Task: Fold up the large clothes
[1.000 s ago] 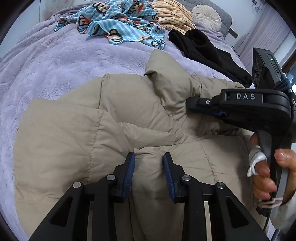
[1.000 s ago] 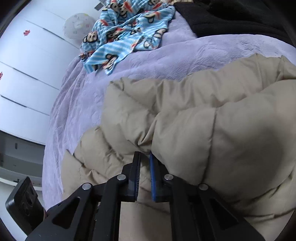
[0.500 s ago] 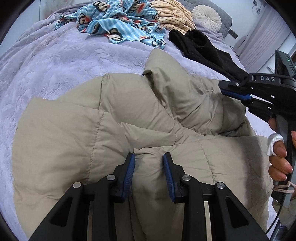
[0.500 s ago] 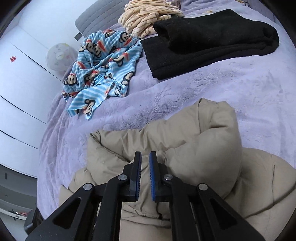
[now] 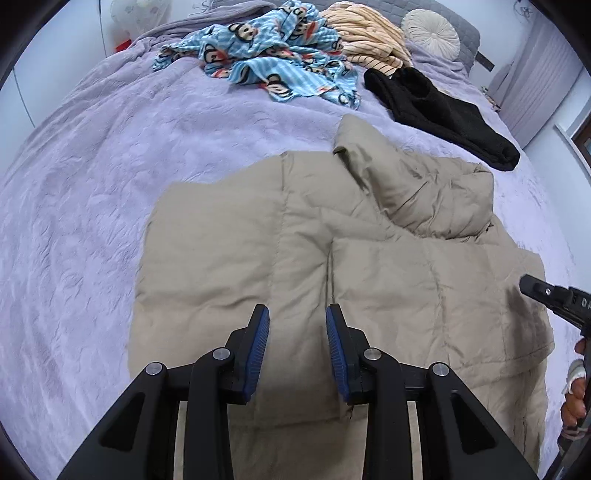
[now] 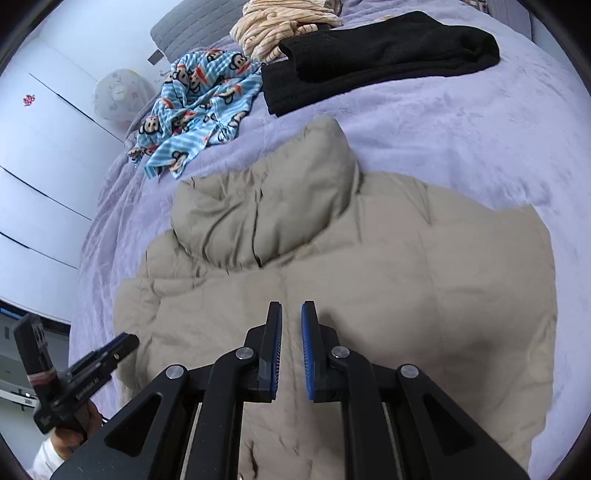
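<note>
A beige puffer jacket (image 5: 332, 258) lies spread on the purple bedspread (image 5: 110, 184), its hood or collar bunched at the far end (image 5: 424, 184). It also shows in the right wrist view (image 6: 369, 258). My left gripper (image 5: 297, 332) is open and empty above the jacket's near part. My right gripper (image 6: 291, 332) is open by a narrow gap, empty, above the jacket's middle. The right gripper's tip (image 5: 543, 293) shows at the right edge of the left wrist view; the left gripper (image 6: 110, 350) shows at lower left of the right wrist view.
At the far end of the bed lie a blue monkey-print garment (image 5: 273, 62), a striped cream garment (image 5: 365, 35), a black garment (image 5: 443, 107) and a round cushion (image 5: 430, 31). White wardrobe doors (image 6: 40, 155) stand beyond the bed.
My right gripper let go of the jacket fold and drew back to the right and down. The jacket settled flatter. My left gripper lifted back while staying open.
</note>
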A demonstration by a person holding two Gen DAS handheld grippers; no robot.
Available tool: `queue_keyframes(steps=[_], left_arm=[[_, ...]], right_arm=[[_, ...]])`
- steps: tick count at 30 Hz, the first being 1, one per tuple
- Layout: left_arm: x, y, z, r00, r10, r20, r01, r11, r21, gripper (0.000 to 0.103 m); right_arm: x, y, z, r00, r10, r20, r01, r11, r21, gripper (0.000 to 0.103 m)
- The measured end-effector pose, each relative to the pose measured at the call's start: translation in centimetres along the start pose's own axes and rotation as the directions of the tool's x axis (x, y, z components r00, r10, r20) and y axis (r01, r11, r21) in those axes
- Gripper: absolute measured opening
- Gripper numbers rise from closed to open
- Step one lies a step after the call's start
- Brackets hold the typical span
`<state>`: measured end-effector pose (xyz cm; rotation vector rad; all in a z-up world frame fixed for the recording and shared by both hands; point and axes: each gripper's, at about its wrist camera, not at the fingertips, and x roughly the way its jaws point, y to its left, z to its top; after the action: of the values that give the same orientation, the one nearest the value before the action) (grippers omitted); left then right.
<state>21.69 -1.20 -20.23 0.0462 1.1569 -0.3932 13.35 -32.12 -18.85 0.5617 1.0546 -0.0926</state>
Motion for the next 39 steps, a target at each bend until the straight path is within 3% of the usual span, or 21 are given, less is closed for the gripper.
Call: queue_keyframes(steps=[2,3,4,5,6,12,16,18,20,25,31,39], left_arm=[[-0.7,0.6,-1.2,1.0,0.018,-0.007,-0.018,1.0,-0.01,0.034],[-1.0,0.8,-1.9,0.999,0.031,-0.007,-0.031,0.999,-0.009,0.04],[-1.5,1.0,-2.4,0.999,0.043,-0.009,-0.043,0.999,-0.01,0.056],[-2.0,1.3,-3.0,0.999,0.051,-0.004,-0.052,0.998,-0.019,0.094],[-2.7,1.5,-3.6,0.998,0.062,0.016,-0.061,0.998,-0.032,0.103],[-4.7,1.4,-6.0,0.997,0.07,-0.021,-0.071,0.996,-0.056,0.103],[-5.5,-0.2,-7.6,0.994,0.106,-0.04,-0.107,0.994,-0.017,0.103],[-5.9,-1.2,-8.5,0.992,0.113,-0.063,-0.114,0.993,-0.008,0.103],[-6.3,-2.1,-9.2,0.991,0.105,-0.078,-0.106,0.994,-0.004,0.103],[-8.4,-4.4,-11.7,0.988,0.129,-0.081,-0.129,0.992,-0.004,0.103],[-10.2,-6.3,-15.4,0.974,0.195,-0.112,-0.196,0.981,0.007,0.103],[-12.5,-6.0,-18.9,0.97,0.188,-0.157,-0.189,0.982,0.003,0.103]], right_arm=[[-1.1,-0.8,-2.0,1.0,-0.023,-0.013,0.023,1.0,-0.012,0.012],[-1.6,-1.2,-2.8,0.999,-0.029,-0.017,0.029,1.0,-0.01,0.012],[-2.1,-1.5,-3.7,0.999,-0.029,-0.022,0.029,1.0,-0.004,0.012],[-2.6,-2.0,-4.4,0.999,-0.026,-0.028,0.027,1.0,0.006,0.012],[-3.2,-2.5,-5.3,0.999,-0.029,-0.034,0.029,0.999,0.019,0.012],[-5.5,-5.1,-8.7,0.997,-0.033,-0.063,0.039,0.995,0.089,0.013],[-7.1,-6.3,-10.4,0.997,-0.037,-0.074,0.044,0.994,0.104,0.015],[-8.1,-6.9,-11.2,0.997,-0.034,-0.072,0.042,0.993,0.115,0.031],[-9.2,-7.4,-12.2,0.997,-0.041,-0.062,0.048,0.992,0.12,0.064],[-11.1,-8.8,-14.2,0.996,-0.014,-0.087,0.027,0.989,0.145,0.067],[-12.4,-10.6,-16.8,0.99,0.043,-0.136,-0.013,0.978,0.21,0.079],[-14.4,-10.0,-19.9,0.991,0.04,-0.129,-0.01,0.974,0.228,0.082]])
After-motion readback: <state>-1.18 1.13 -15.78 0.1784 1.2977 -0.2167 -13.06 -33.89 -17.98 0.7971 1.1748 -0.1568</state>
